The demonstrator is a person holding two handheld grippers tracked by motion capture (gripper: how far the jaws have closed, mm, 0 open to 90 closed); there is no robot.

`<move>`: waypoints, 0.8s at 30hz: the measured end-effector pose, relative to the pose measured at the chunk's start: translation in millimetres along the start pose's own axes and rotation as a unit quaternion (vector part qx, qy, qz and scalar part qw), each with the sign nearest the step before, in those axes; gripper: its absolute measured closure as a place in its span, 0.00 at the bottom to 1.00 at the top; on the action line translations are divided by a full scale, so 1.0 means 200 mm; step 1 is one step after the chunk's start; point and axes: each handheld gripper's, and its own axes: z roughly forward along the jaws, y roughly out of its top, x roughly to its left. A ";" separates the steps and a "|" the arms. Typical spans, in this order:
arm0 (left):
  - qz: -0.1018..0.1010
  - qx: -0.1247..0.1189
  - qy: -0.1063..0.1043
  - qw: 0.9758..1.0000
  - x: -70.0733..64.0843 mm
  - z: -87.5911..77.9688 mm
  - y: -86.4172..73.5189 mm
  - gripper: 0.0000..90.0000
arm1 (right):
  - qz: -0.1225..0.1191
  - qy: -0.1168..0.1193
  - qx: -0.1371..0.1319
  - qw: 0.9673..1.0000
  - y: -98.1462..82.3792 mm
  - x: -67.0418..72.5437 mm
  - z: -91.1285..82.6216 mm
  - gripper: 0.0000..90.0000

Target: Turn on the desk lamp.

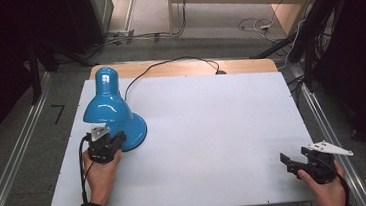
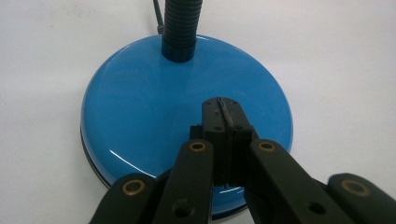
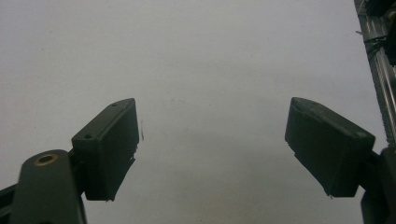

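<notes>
Left gripper [image 2: 224, 109] jaws pressed together over blue desk lamp [image 1: 109, 109] base, contact with base unclear, lamp neck cut off at frame top, right gripper [image 3: 212, 144] jaws wide apart above bare white table [image 1: 213, 130].

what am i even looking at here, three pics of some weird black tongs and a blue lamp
A person sits at a white table with a hand-held gripper in each hand. The high view looks down from above. The other two come from cameras riding on the grippers. On the table stands a blue desk lamp. The left gripper has its fingers pressed together, tips over the lamp's round base, gripping nothing. The right gripper is wide open over bare table near the right edge.
</notes>
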 end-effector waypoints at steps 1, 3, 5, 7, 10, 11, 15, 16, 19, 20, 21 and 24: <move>0.002 -0.001 0.000 1.000 0.00 0.00 0.00 1.00 | 0.000 0.000 0.000 1.000 0.00 0.00 0.00 0.18; 0.003 -0.001 0.002 1.000 0.00 0.00 0.00 1.00 | 0.001 -0.001 -0.001 1.000 0.00 0.00 0.00 0.18; 0.003 -0.002 0.003 1.000 -0.01 0.00 0.00 1.00 | 0.000 -0.002 -0.001 1.000 0.00 0.00 0.00 0.18; 0.007 -0.002 0.004 1.000 -0.01 0.00 -0.01 1.00 | 0.000 -0.002 -0.001 1.000 0.00 0.00 0.00 0.18; 0.009 -0.002 0.006 1.000 -0.01 0.00 -0.01 1.00 | 0.000 -0.001 -0.001 1.000 0.00 0.00 -0.01 0.18; 0.010 -0.002 0.007 1.000 -0.01 0.00 -0.01 1.00 | 0.000 -0.001 -0.001 1.000 0.00 0.00 -0.01 0.18; 0.016 -0.003 0.011 1.000 -0.02 0.00 -0.01 1.00 | -0.001 -0.003 -0.002 1.000 0.00 -0.01 -0.01 0.18; 0.020 -0.002 0.012 1.000 -0.02 0.00 -0.01 1.00 | -0.001 -0.003 -0.002 1.000 0.00 -0.01 -0.01 0.18; 0.021 -0.001 0.014 1.000 -0.02 0.00 -0.01 1.00 | -0.001 -0.003 -0.002 1.000 0.00 0.00 -0.01 0.18; 0.023 -0.001 0.014 1.000 -0.02 0.00 -0.01 1.00 | 0.000 -0.003 -0.002 1.000 0.00 0.00 -0.01 0.18; 0.023 -0.002 0.015 1.000 -0.02 0.00 -0.01 1.00 | -0.001 -0.003 -0.002 1.000 0.00 -0.01 -0.01 0.18; 0.022 0.005 0.010 1.000 -0.03 -0.01 -0.02 1.00 | 0.000 -0.004 -0.003 1.000 0.00 -0.01 -0.01 0.18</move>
